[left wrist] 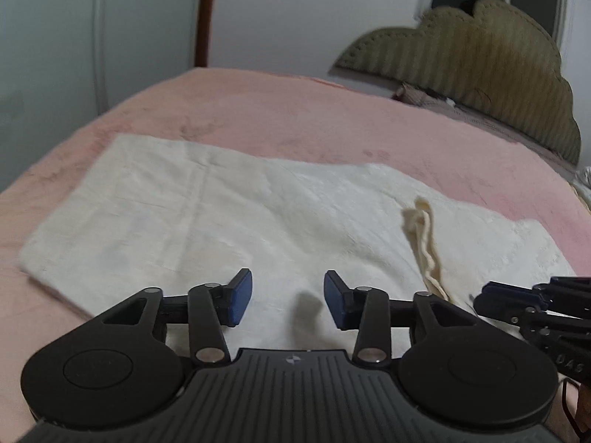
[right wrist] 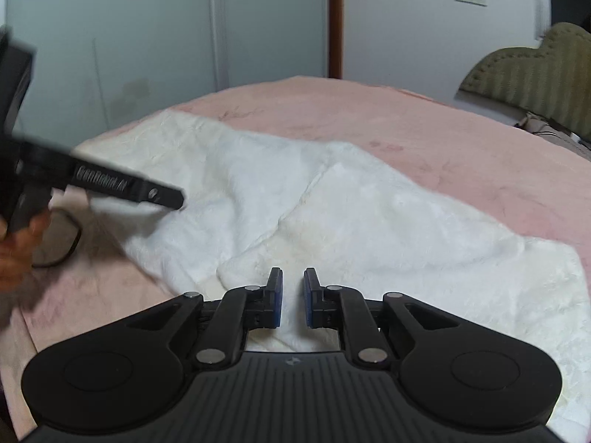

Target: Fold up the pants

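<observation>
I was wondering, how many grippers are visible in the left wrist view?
2. The left gripper fills the bottom centre, its jaws apart over the white pants. The right gripper enters at the right edge, only partly in frame.

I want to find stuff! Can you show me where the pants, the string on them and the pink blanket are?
pants [left wrist: 229,214]: left wrist view, flat middle of the white cloth.
string [left wrist: 424,236]: left wrist view, middle of the cream cord.
blanket [right wrist: 388,122]: right wrist view, bare pink part beyond the pants.

White pants [left wrist: 236,214] folded on bed
</observation>
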A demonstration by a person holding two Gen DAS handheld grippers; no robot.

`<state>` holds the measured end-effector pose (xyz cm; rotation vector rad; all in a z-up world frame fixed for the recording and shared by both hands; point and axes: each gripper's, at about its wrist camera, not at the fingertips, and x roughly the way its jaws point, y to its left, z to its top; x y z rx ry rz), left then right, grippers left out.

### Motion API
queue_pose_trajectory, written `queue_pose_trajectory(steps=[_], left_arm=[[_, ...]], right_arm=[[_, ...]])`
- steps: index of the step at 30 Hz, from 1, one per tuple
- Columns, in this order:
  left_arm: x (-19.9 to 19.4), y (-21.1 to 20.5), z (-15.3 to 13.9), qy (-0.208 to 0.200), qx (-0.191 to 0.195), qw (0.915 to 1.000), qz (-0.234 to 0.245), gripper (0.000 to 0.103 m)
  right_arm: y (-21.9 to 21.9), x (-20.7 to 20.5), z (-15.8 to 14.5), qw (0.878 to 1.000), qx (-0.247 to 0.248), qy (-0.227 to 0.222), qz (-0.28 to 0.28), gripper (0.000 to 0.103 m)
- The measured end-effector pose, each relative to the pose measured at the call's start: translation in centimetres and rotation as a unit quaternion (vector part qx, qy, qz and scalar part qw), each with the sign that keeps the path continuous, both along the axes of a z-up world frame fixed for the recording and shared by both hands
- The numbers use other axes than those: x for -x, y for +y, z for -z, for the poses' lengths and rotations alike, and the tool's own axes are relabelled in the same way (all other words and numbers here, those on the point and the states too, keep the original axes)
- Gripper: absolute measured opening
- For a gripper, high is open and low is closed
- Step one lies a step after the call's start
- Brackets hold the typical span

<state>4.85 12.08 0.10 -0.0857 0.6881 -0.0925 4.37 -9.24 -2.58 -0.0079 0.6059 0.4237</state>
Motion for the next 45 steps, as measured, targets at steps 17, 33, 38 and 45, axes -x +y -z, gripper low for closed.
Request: queue_pose_trajectory(steps=[17, 33, 38, 45], left_arm=[[3.8, 12.9, -1.8, 0.008, 0.086, 0.984, -0.156, 0.066], [1.3, 16.7, 2.3, 0.025, 0.382, 0.9116, -0.149, 0.096], [-0.8, 16.5, 3.2, 0.002, 0.433, 0.8909, -0.137, 0.099], [-2.8, 15.1, 2.6, 0.006, 0.363, 0.9187, -0.154, 0.071]], right_arm=[[14.9, 1.5, -0.9, 0.973, 0.112, -0.077, -0.185, 0.029], [24.0, 1.7, 3.0, 0.908, 0.292, -0.205, -0.219, 0.027], [20.4, -1.1, -0.4, 0.963, 0.125, -0.123, -0.204, 0.021], [14.8, -3.8, -5.2, 0.969, -0.032, -0.06, -0.236, 0.023]])
